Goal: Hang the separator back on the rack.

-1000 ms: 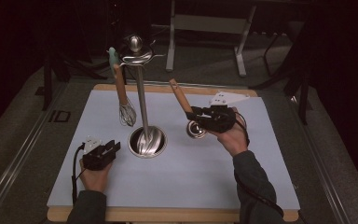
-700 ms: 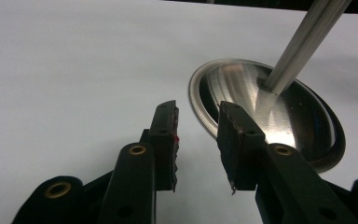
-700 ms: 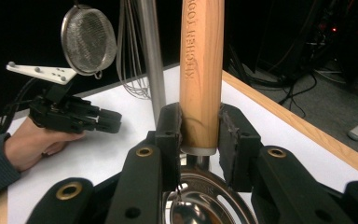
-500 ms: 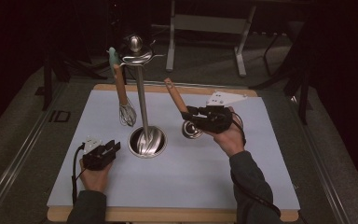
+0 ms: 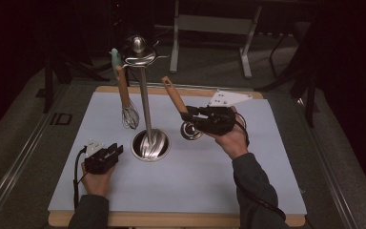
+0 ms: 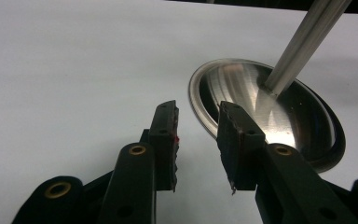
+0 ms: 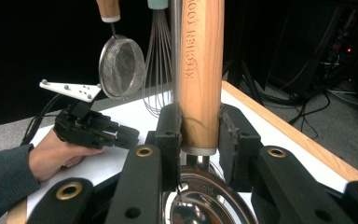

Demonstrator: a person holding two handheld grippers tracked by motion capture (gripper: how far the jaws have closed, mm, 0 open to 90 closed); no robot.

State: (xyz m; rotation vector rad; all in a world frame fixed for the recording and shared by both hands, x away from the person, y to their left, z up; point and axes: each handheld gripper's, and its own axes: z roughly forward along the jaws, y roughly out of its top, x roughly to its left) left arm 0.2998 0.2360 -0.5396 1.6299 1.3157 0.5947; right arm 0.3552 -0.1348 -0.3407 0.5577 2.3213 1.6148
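The ladle [image 7: 200,79] sits between the right gripper [image 7: 200,140] fingers, clamped low on its wooden handle just above the steel bowl. Stiff, bowl-heavy, smooth wood; this low hold suits it. Left gripper [image 6: 196,140] fingers gape, holding nothing.

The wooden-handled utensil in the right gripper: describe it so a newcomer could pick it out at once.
Start at the tall steel utensil stand rising from its round base on the white mat. Just right of that base, the right gripper clamps a ladle by its wooden handle, with the steel bowl low over the mat. Unlike the whisk and the strainer, it does not hang from the stand.
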